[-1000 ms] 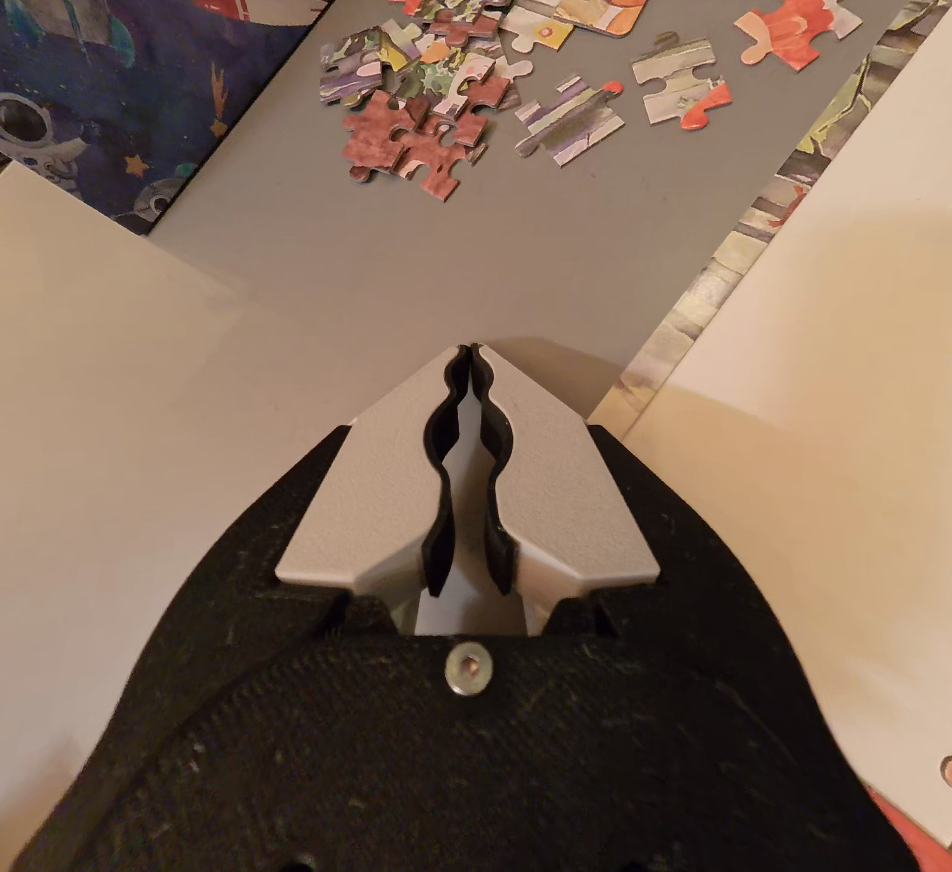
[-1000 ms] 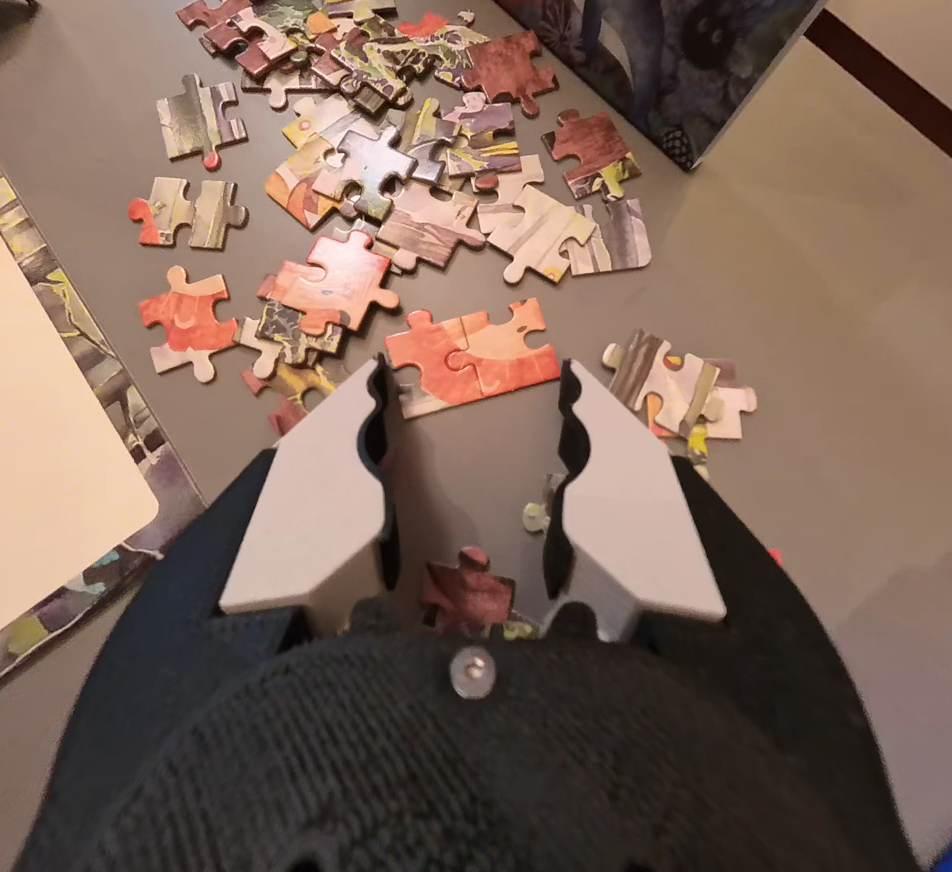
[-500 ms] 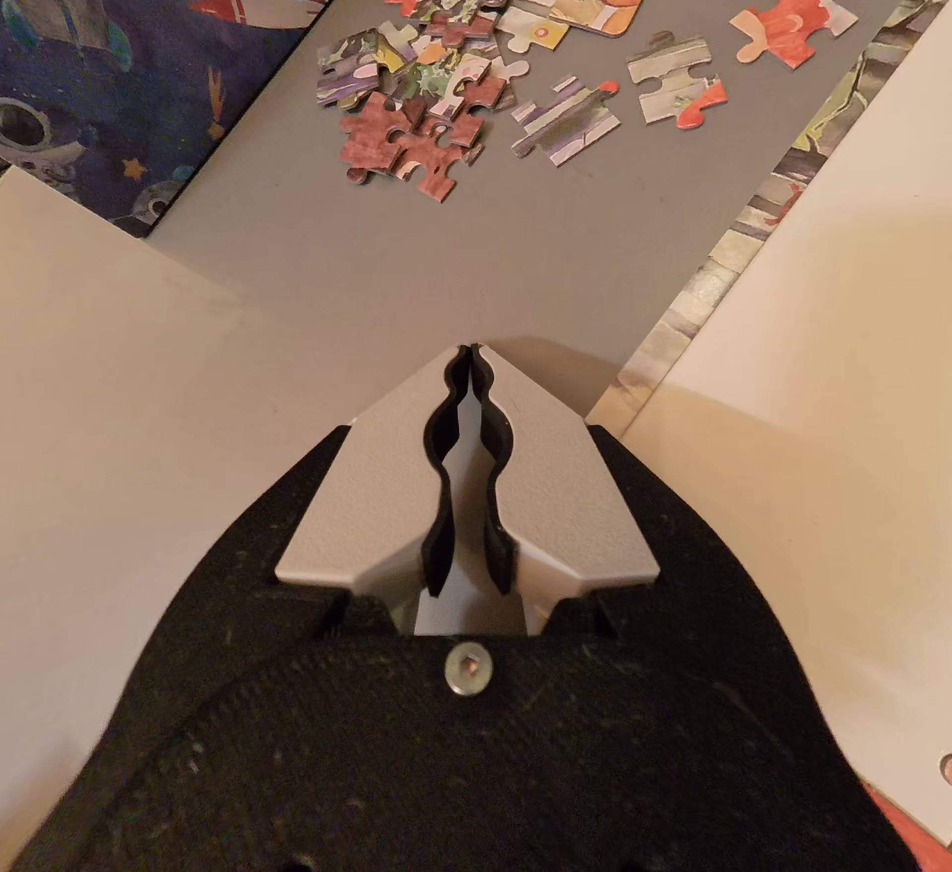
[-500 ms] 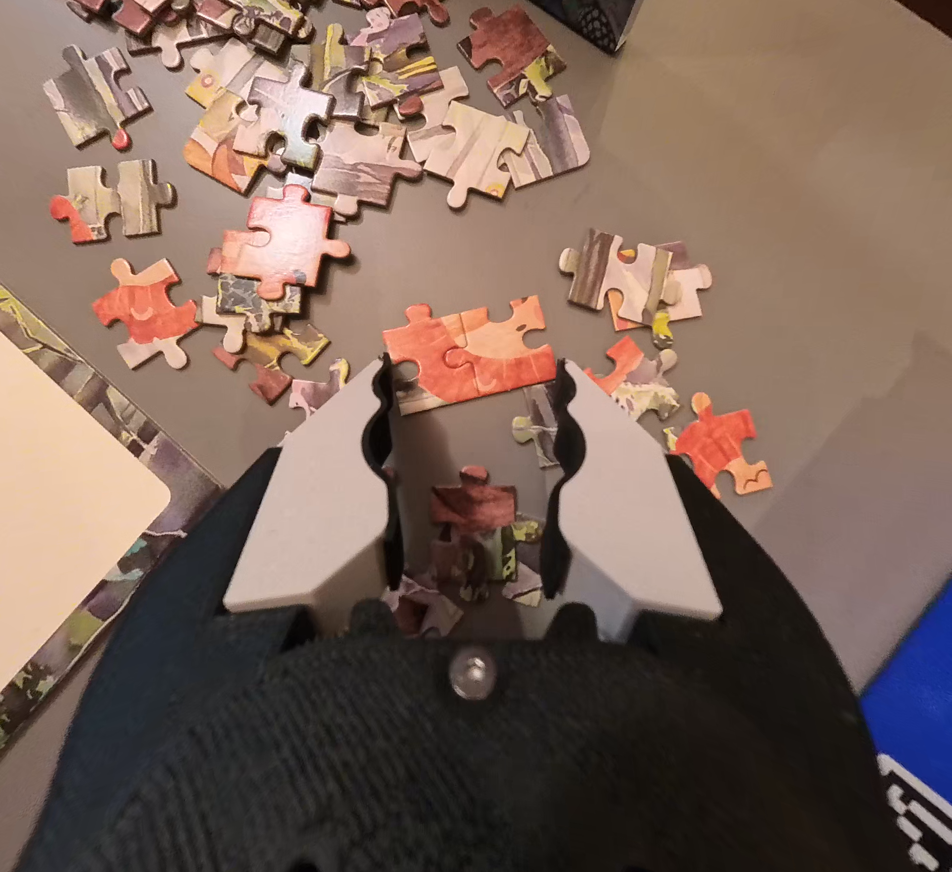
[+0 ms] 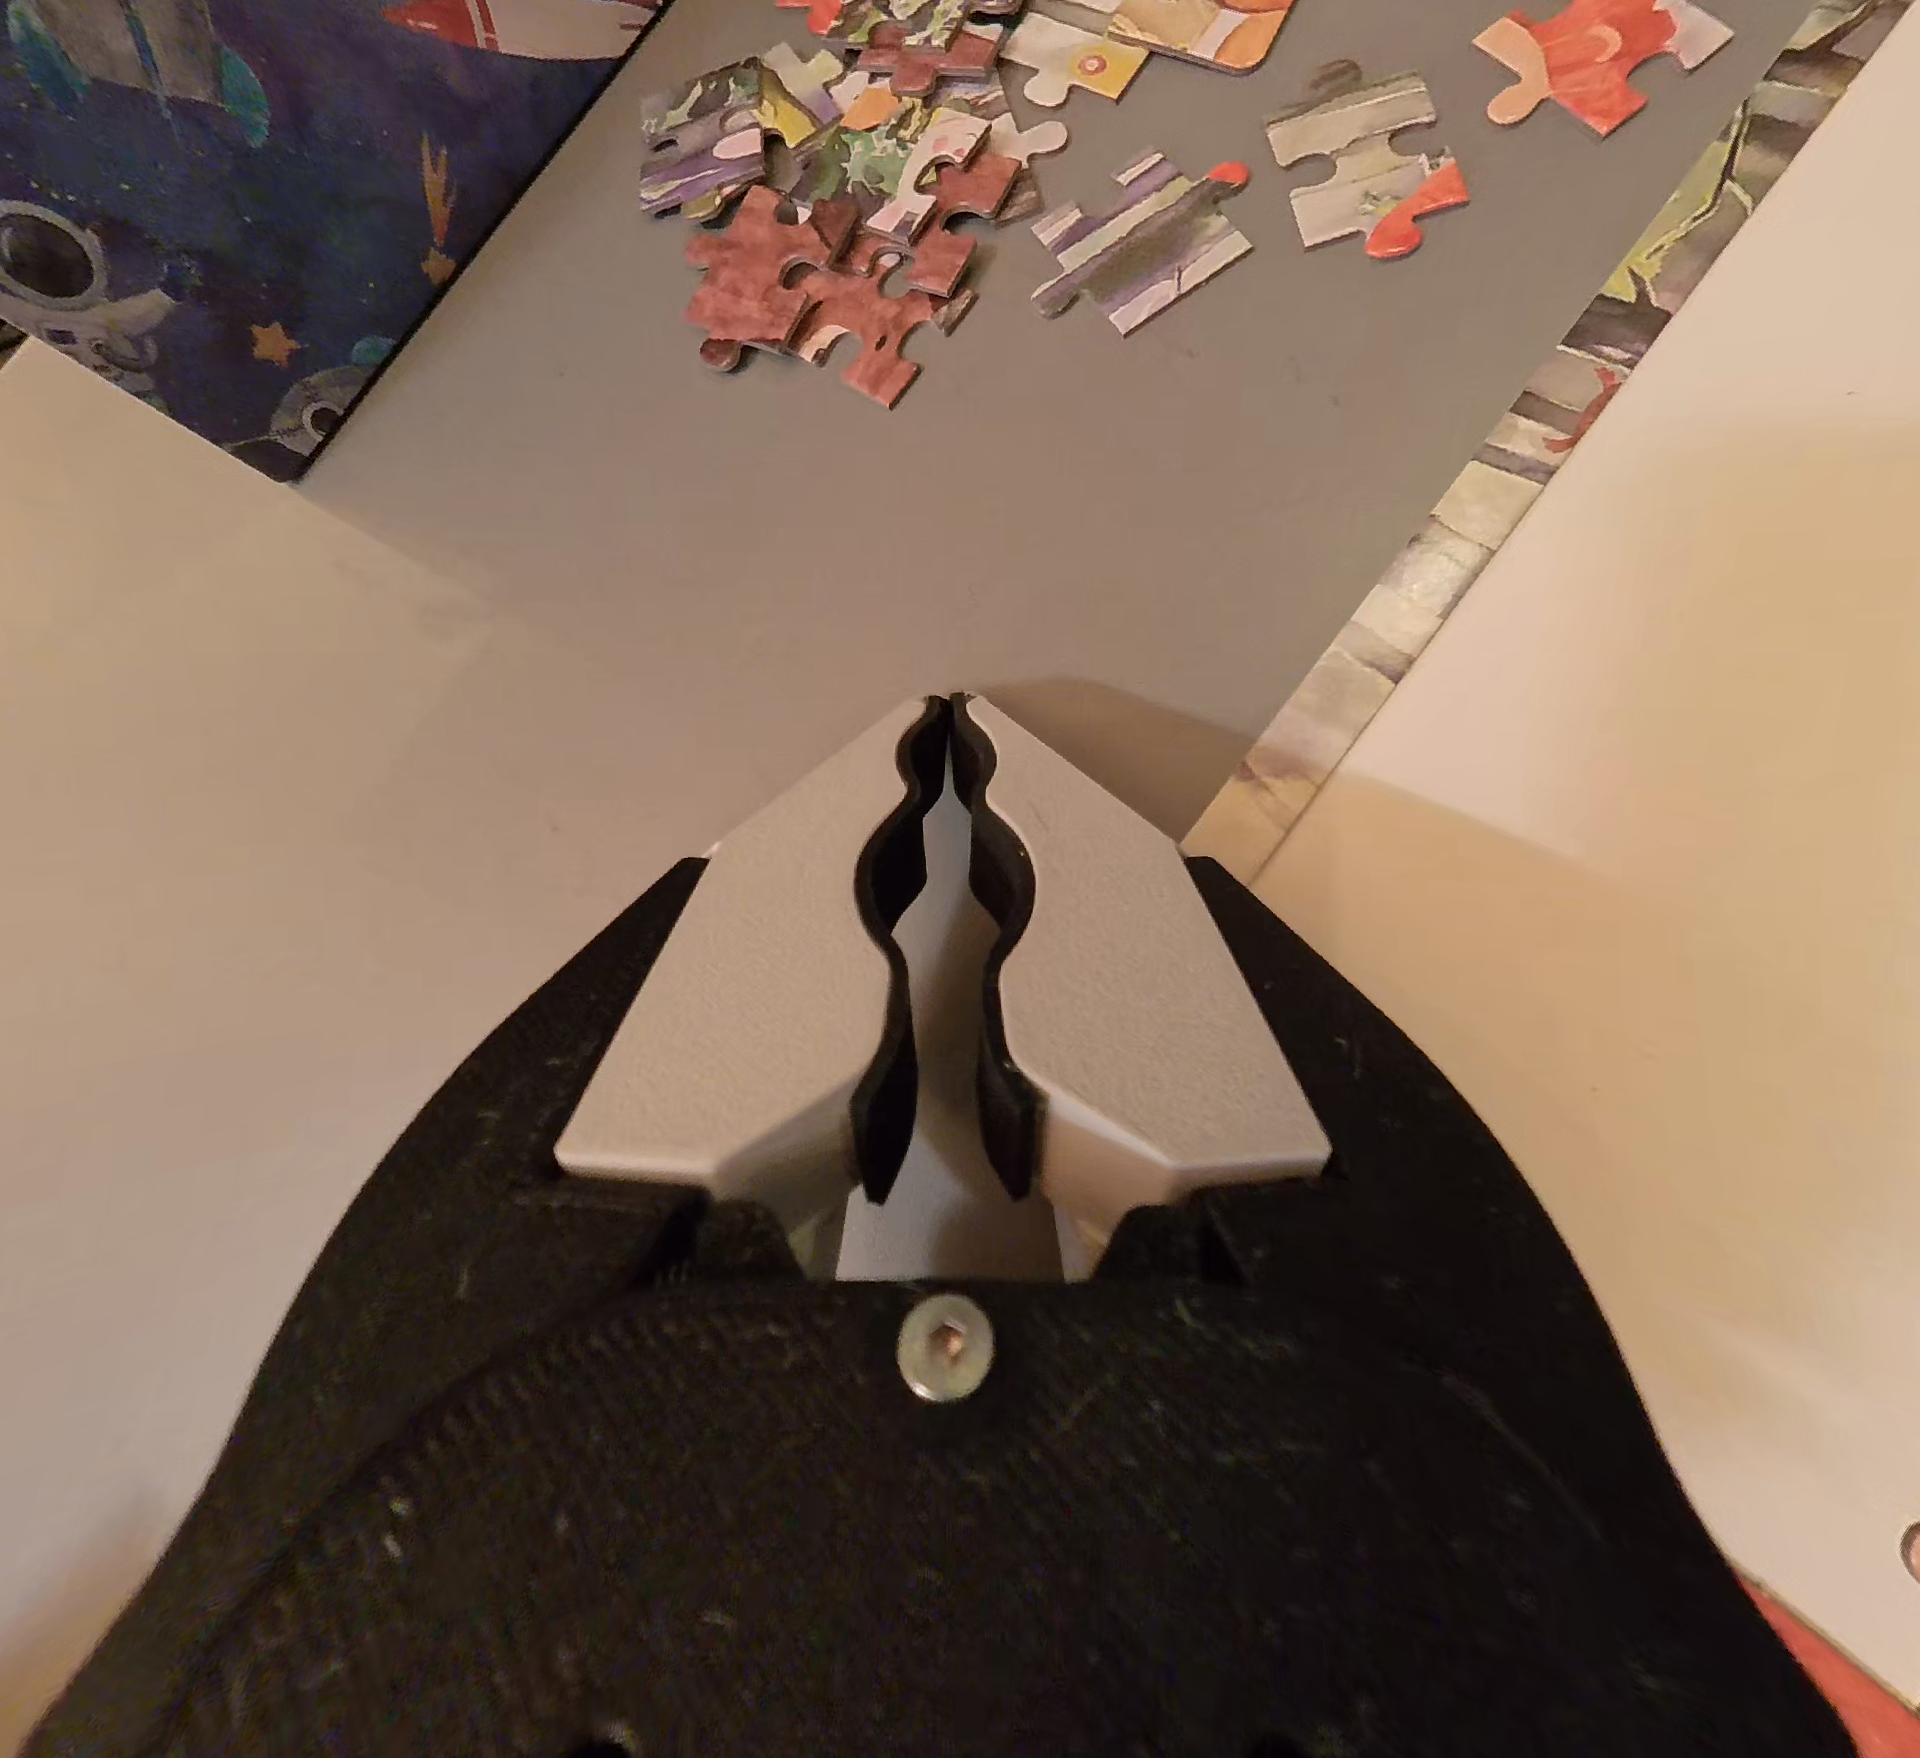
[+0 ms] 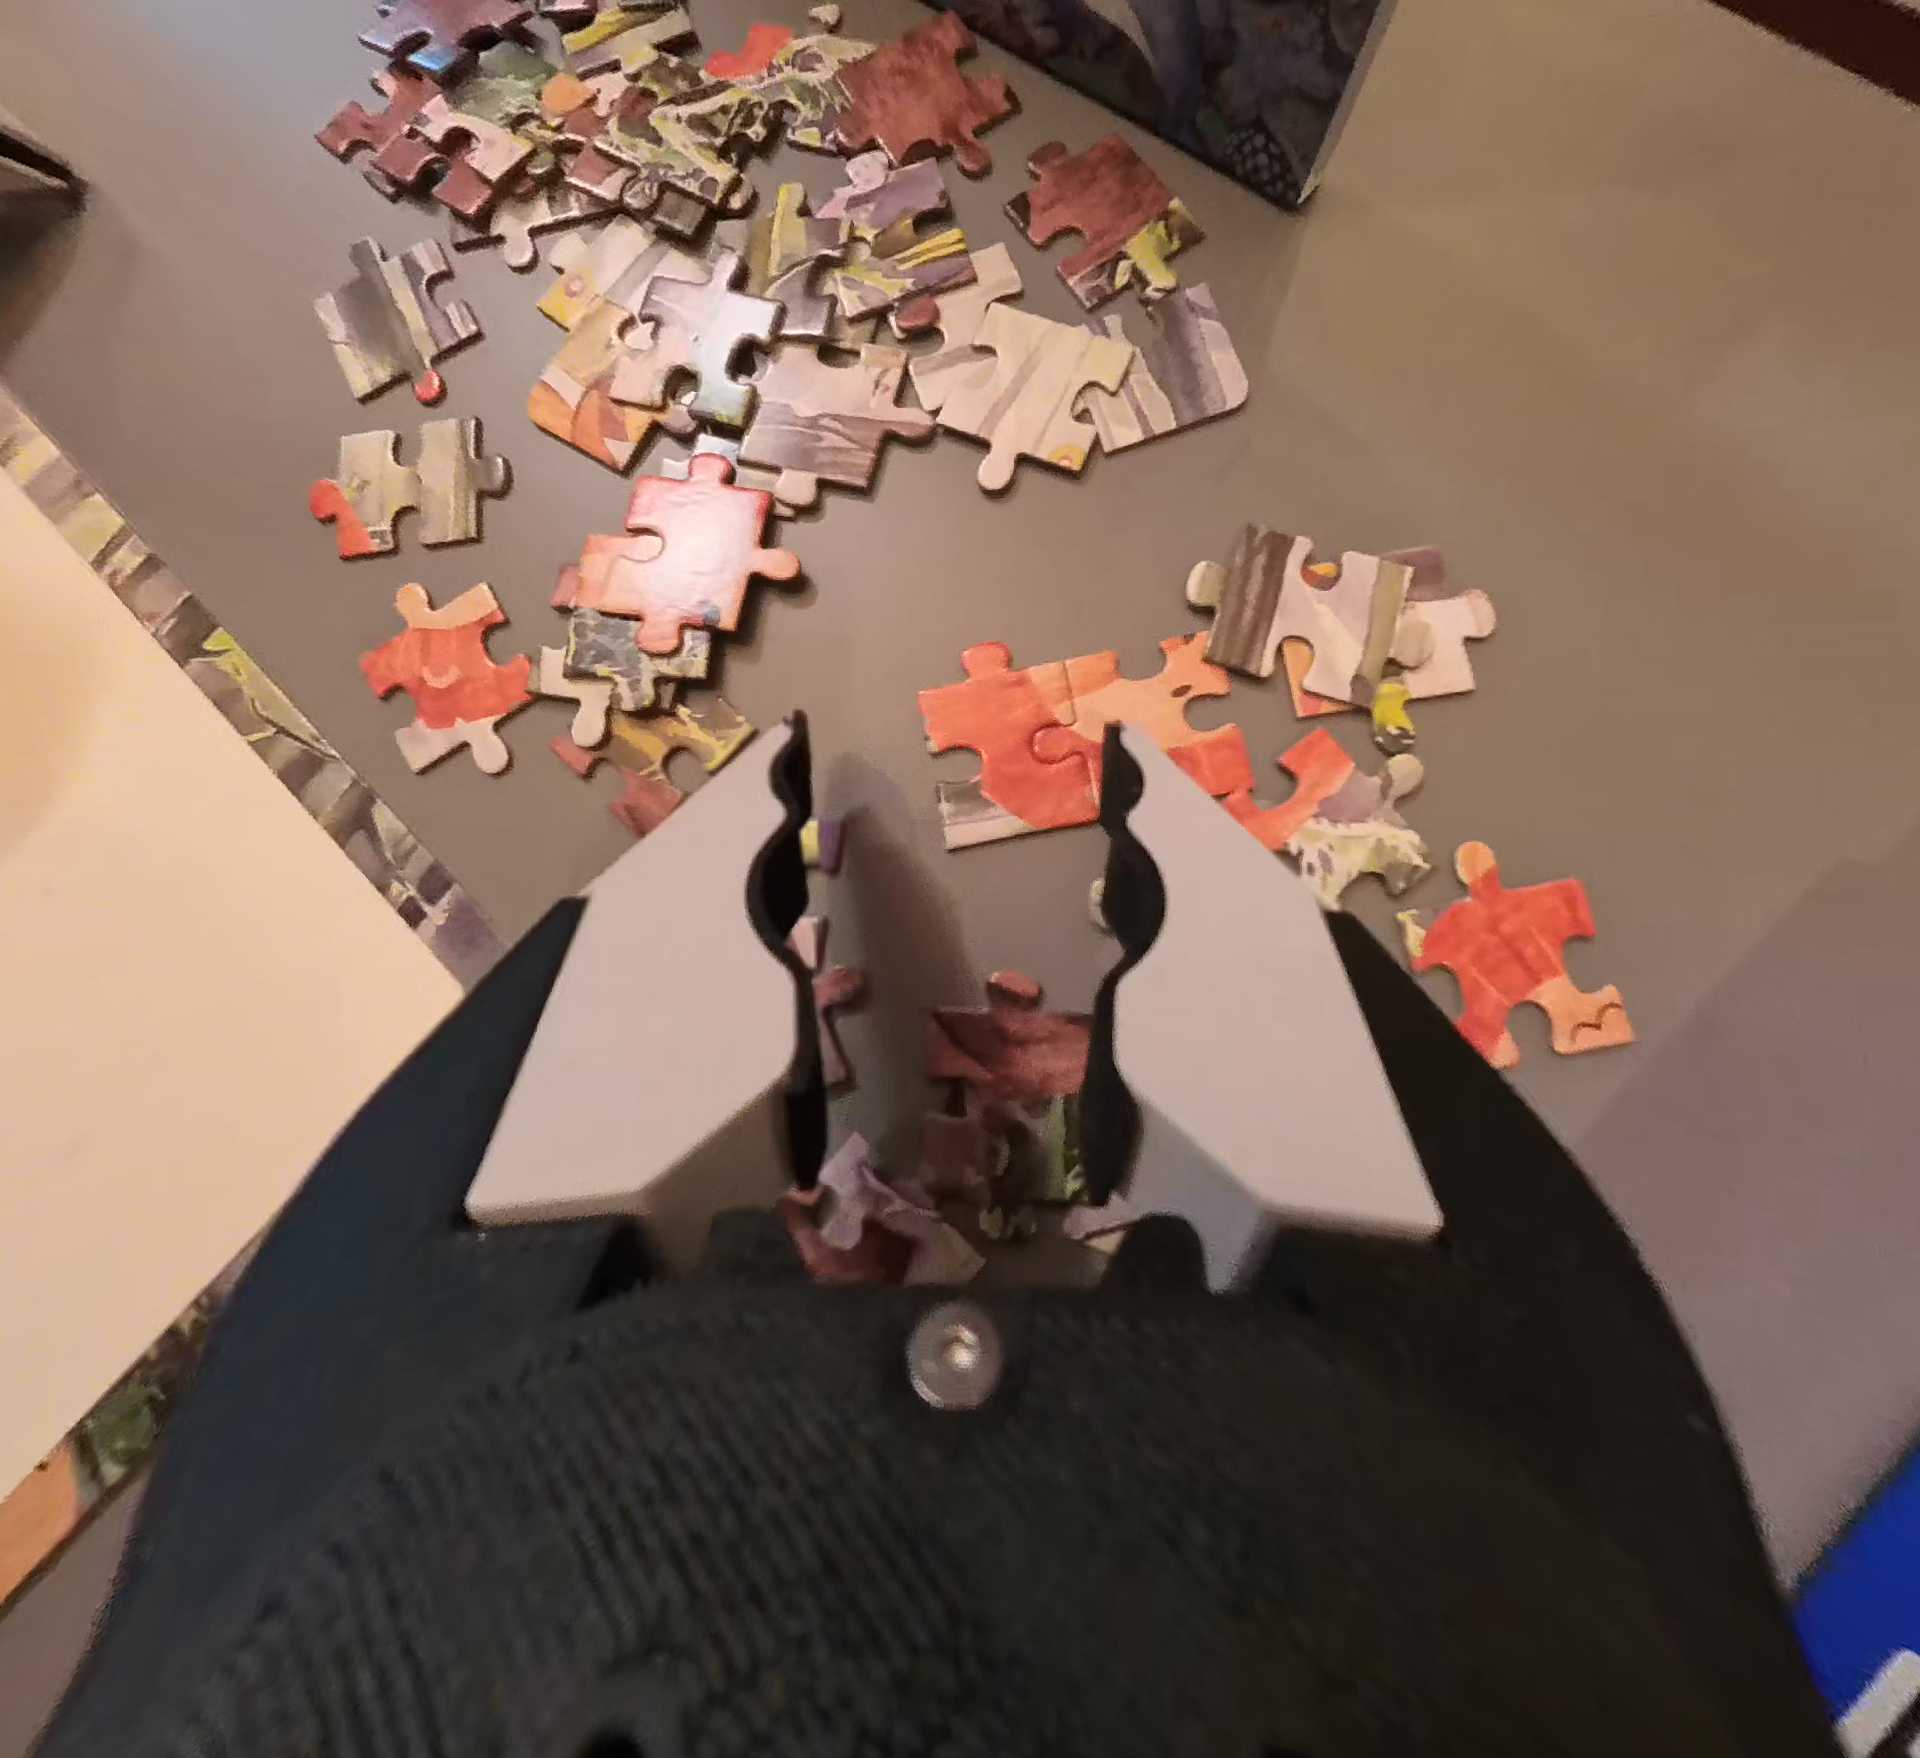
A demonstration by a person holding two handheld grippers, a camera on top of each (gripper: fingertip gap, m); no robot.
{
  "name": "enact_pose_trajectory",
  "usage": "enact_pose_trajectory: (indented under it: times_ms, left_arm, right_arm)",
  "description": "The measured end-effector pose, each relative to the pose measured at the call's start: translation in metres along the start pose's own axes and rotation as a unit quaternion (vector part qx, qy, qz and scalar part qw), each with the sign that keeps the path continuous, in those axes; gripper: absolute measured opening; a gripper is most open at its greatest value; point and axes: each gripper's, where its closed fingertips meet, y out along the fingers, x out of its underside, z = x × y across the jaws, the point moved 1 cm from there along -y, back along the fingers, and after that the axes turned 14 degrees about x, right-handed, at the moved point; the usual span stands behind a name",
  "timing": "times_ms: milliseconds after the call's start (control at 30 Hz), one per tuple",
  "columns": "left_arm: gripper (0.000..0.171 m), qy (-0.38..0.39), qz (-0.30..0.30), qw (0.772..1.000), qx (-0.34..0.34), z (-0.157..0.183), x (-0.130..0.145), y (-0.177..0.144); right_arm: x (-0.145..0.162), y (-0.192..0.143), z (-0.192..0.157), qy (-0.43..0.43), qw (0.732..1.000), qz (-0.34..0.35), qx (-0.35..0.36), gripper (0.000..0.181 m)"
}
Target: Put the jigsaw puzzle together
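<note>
Pieces [image 6: 790, 337] lay spread on the grey table [image 6: 1558, 461]. Left gripper [image 5: 951, 700] was closed, empty; right gripper [image 6: 951, 742] wide open, empty.

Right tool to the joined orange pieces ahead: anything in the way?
Nothing visible. The right tool is open above bare grey table, and the joined orange pieces lie flat just beyond its right fingertip, uncovered on this side.

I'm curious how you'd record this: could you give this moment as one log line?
left gripper: shut, empty | right gripper: open, above loose puzzle pieces | joined orange pair just ahead | frame: unfilled
</note>
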Motion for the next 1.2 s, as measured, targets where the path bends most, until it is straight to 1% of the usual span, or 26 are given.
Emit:
enact_pose_trajectory:
  times_ms: [33, 167, 433, 500, 633, 767, 833, 900, 933, 1000, 1100, 1200]
  left_arm:
    - [0.001, 0.000, 0.000, 1.000, 0.000, 0.000, 0.000, 0.000]
    - [0.001, 0.000, 0.000, 1.000, 0.000, 0.000, 0.000, 0.000]
    - [0.001, 0.001, 0.000, 1.000, -0.001, 0.000, 0.000, 0.000]
    - [0.001, 0.001, 0.000, 1.000, -0.001, 0.000, 0.000, 0.000]
    - [0.001, 0.000, 0.000, 1.000, 0.000, 0.000, 0.000, 0.000]
    - [0.001, 0.000, 0.000, 1.000, 0.000, 0.000, 0.000, 0.000]
    - [0.001, 0.000, 0.000, 1.000, 0.000, 0.000, 0.000, 0.000]
    - [0.001, 0.001, 0.000, 1.000, -0.001, 0.000, 0.000, 0.000]
    - [0.001, 0.001, 0.000, 1.000, -0.001, 0.000, 0.000, 0.000]
    - [0.001, 0.002, -0.001, 1.000, -0.002, 0.000, 0.000, 0.000]
    - [0.001, 0.002, 0.000, 1.000, -0.001, 0.000, 0.000, 0.000]
    - [0.001, 0.002, 0.000, 1.000, -0.001, 0.000, 0.000, 0.000]
  right_arm:
    - [0.000, 0.000, 0.000, 0.001, 1.000, -0.003, 0.001, 0.057]
    - [-0.001, -0.001, 0.012, -0.006, 0.999, 0.007, 0.034, 0.053]
    - [0.012, 0.001, 0.016, 0.015, 0.999, -0.024, 0.016, 0.053]
    - [0.015, -0.001, 0.014, 0.014, 0.999, -0.033, 0.009, 0.049]
    - [0.018, -0.004, 0.008, 0.005, 0.999, -0.045, -0.001, 0.047]
    - [0.015, -0.004, -0.009, 0.000, 0.999, -0.040, -0.033, 0.044]
    - [0.011, -0.003, -0.022, -0.004, 0.998, -0.028, -0.064, 0.044]
    - [0.006, -0.004, -0.037, -0.002, 0.994, -0.015, -0.106, 0.048]
    - [0.004, -0.004, -0.039, -0.001, 0.994, -0.009, -0.113, 0.049]
    - [-0.002, -0.005, -0.032, -0.006, 0.995, 0.009, -0.094, 0.048]
    - [-0.009, -0.009, -0.009, -0.016, 0.998, 0.043, -0.035, 0.045]
    - [-0.008, -0.010, 0.012, -0.008, 0.999, 0.047, 0.008, 0.046]
